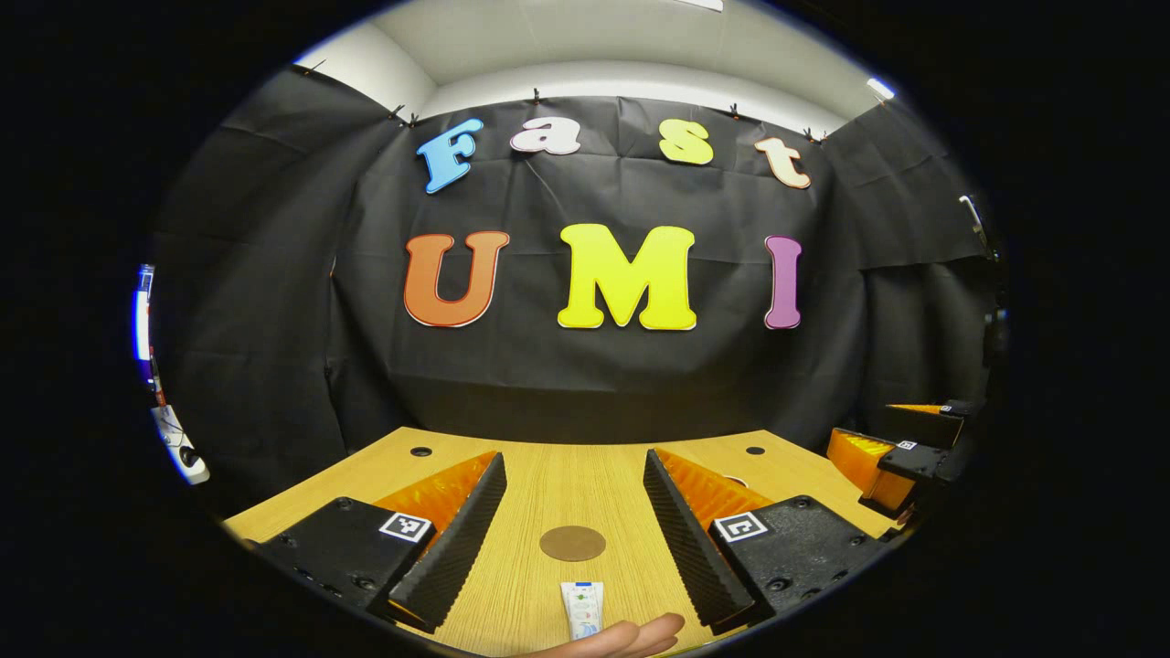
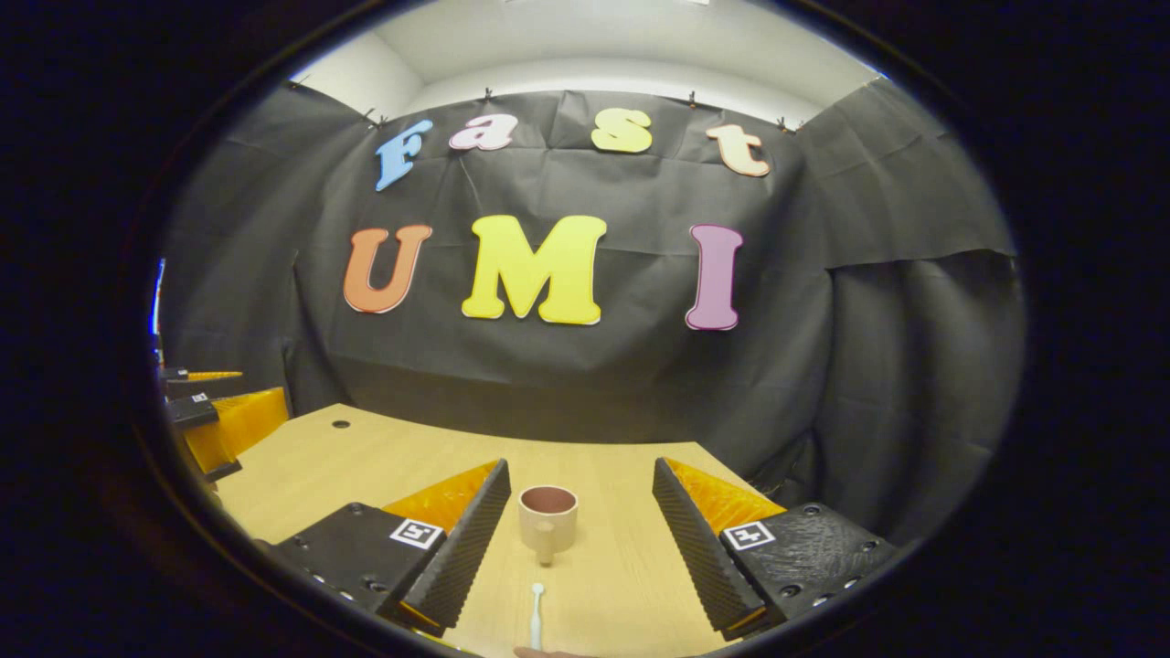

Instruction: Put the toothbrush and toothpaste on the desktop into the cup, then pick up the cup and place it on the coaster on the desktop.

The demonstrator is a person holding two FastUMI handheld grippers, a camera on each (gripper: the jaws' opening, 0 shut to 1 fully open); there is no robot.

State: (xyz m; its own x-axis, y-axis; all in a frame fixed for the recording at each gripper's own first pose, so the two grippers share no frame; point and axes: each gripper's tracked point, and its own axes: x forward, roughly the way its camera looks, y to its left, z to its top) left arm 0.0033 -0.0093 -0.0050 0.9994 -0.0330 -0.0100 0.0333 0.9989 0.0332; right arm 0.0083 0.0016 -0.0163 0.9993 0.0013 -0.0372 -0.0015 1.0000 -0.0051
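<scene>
My left claw (image 1: 574,512) hangs released over the wooden tabletop (image 1: 539,475), jaws spread wide with nothing between them. In the left gripper view the round brown coaster (image 1: 572,543) lies flat between my fingers, toward 12 o'clock from the toothpaste (image 1: 582,609), which lies flat at 6 o'clock, its cap end nearest me. A hand (image 1: 631,637) rests on the tabletop at the bottom edge, touching the tube's near end. My other claw shows at 3 o'clock, off the tabletop's right corner.

My right claw (image 2: 578,512) is also released, jaws apart and holding nothing. In the right gripper view the cup (image 2: 547,518) stands upright between my fingers, touching neither, handle facing me. The white toothbrush (image 2: 537,616) lies flat at 6 o'clock, just short of the cup.
</scene>
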